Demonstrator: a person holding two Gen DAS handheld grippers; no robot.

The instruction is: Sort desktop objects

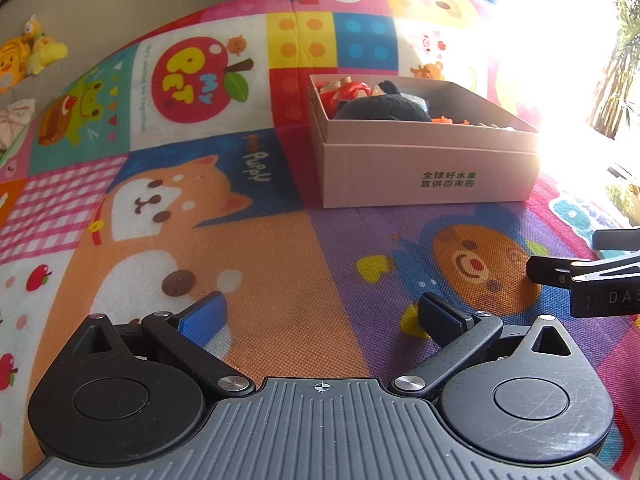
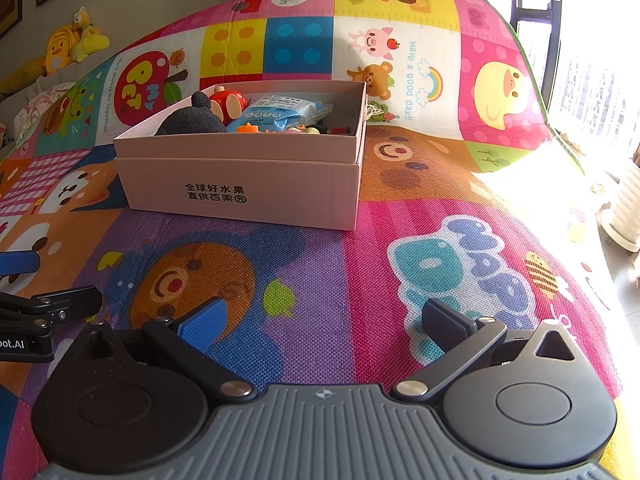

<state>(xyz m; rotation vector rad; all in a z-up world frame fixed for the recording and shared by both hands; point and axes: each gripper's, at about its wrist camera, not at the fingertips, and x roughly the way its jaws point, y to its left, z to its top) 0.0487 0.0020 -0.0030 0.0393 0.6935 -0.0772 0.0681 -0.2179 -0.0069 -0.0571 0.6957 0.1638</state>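
One pink cardboard box [image 2: 240, 184] sits on the colourful cartoon play mat [image 2: 320, 280], nested in its own lid, with dark printed characters on the near side. Inside it lie a dark grey plush toy [image 2: 190, 120] at the near left corner, a red toy figure [image 2: 228, 104] just behind it, a light blue plastic packet [image 2: 276, 114] toward the middle, and a small orange toy [image 2: 250, 129] against the front wall; further small pieces at the right end are too small to name. The left tongs [image 1: 320, 316] hover low over the mat in front of the box, spread wide and holding nothing. The right tongs [image 2: 324, 320] hover just beside them, likewise spread wide and empty. Yellow plush toys [image 2: 68, 48] rest well apart, beyond the mat's far left edge.
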